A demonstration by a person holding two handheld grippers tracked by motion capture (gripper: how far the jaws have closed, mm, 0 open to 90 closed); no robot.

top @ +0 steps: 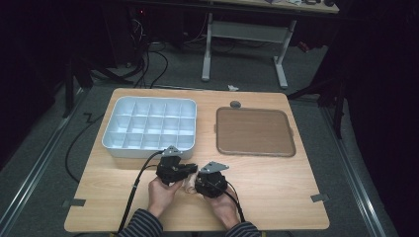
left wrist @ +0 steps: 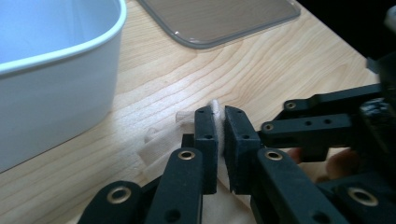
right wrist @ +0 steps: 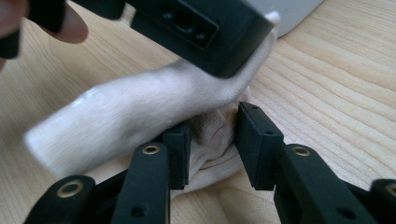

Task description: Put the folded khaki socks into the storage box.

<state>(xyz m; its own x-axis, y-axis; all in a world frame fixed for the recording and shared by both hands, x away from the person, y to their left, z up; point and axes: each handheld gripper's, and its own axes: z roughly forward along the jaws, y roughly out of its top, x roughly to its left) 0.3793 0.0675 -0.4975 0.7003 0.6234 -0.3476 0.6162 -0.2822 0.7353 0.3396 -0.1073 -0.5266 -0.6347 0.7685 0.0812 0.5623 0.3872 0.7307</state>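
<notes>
The cream-coloured soft knitted cloth [right wrist: 140,116] lay on the pale wooden table [top: 276,182] at the lower centre of the high view, between the two grippers. The left gripper [left wrist: 220,135] had its jaws nearly together, pinching a thin upright fold of that cloth, which stuck up just above the pads in the middle of the left gripper view. The right gripper [right wrist: 212,144] stood about half open, with bunched cloth lying in the gap between its jaws; its left pad sat against the fabric, while the right pad stood beside it, and whether it pressed I could not tell. In the upper part of the right gripper view the left gripper's black body crossed the frame, and the cloth hung from it in a stretched roll sloping down to the lower left.

In the high view both grippers met at lower centre, the left gripper [top: 173,170] and the right gripper [top: 211,180] nearly touching, each held by a hand coming from striped sleeves [top: 143,224] at the bottom edge. Just above them, left of centre, sat a white plastic tray with a grid of compartments [top: 149,126]. To its right, well apart, lay a brown flat rectangular tray [top: 254,132] with rounded corners.
</notes>
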